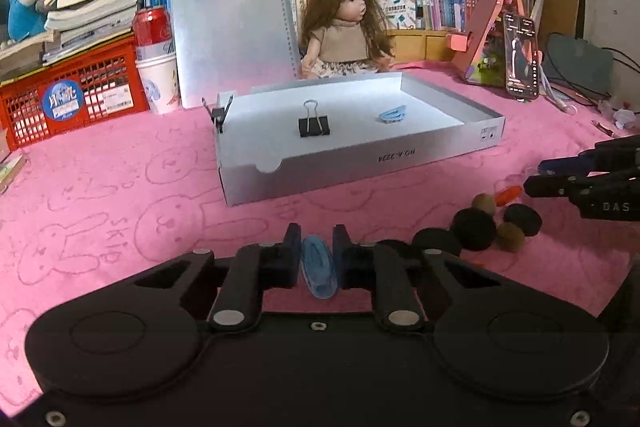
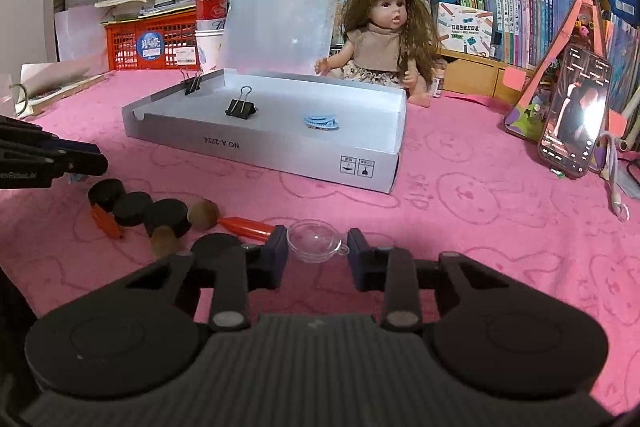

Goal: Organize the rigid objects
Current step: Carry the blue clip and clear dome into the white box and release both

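**Both grippers at the pile, white box ahead**

Left gripper (image 1: 316,247): jaws closed on a blue oval clip (image 1: 319,273), held edge-on between the pads, lifted just above the pink cloth (image 1: 120,187), well short of the white box (image 1: 360,163).

Right gripper (image 2: 318,247): jaws partly closed around a clear plastic dome (image 2: 314,241); pads sit just beside its rim, contact cannot be told. The dome rests on the cloth, nearer than the box.

Inside the box: black binder clip (image 1: 314,125) and a second blue clip (image 1: 394,114). Black discs (image 2: 132,207), brown balls (image 2: 203,214) and an orange piece (image 2: 246,226) lie between box and grippers.
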### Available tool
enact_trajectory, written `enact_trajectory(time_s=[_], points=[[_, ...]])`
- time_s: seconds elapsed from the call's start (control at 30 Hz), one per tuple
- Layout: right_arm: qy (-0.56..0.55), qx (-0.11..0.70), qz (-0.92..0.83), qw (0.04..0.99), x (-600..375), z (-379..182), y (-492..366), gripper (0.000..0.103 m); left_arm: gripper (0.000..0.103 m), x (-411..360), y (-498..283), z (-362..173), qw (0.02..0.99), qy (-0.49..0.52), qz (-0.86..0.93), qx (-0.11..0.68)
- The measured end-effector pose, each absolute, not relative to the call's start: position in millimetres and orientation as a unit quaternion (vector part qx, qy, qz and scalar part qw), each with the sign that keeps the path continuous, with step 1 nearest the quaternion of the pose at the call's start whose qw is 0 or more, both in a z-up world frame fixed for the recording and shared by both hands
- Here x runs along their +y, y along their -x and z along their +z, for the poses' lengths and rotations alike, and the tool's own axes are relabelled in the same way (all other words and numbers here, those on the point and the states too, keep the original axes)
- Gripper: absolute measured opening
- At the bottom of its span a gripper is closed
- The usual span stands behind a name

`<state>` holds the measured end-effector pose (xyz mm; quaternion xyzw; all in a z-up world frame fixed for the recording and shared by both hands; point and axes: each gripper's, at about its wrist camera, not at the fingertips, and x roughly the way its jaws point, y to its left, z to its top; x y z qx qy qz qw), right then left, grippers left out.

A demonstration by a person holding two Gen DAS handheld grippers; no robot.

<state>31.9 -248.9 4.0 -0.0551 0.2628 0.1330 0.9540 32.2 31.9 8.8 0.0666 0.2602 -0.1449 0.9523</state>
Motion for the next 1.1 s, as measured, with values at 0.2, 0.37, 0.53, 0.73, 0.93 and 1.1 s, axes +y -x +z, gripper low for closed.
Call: enact_trajectory(time_s=[0.2,0.37,0.53,0.73,0.93,1.1], points=[[0.049,0.262,0.125,0.956,-251,8,-34,0.037,0.016,29,-30,16,0.953,-0.065,-0.149,0.257],[0.040,0.259,0.122,0.957,-251,17,-37,0.037,0.016,28,-33,26,0.953,-0.057,-0.149,0.257],[0.033,0.252,0.118,0.960,-250,30,-42,0.037,0.016,26,-44,41,0.954,-0.043,-0.151,0.256],[0.029,0.244,0.111,0.963,-246,47,-59,0.037,0.016,20,-69,56,0.955,-0.040,-0.142,0.259],[0.012,0.251,0.107,0.962,-240,54,-86,0.037,0.016,11,-100,65,0.954,-0.032,-0.139,0.262],[-0.009,0.264,0.111,0.958,-236,55,-111,0.037,0.016,2,-127,68,0.953,-0.030,-0.137,0.267]])
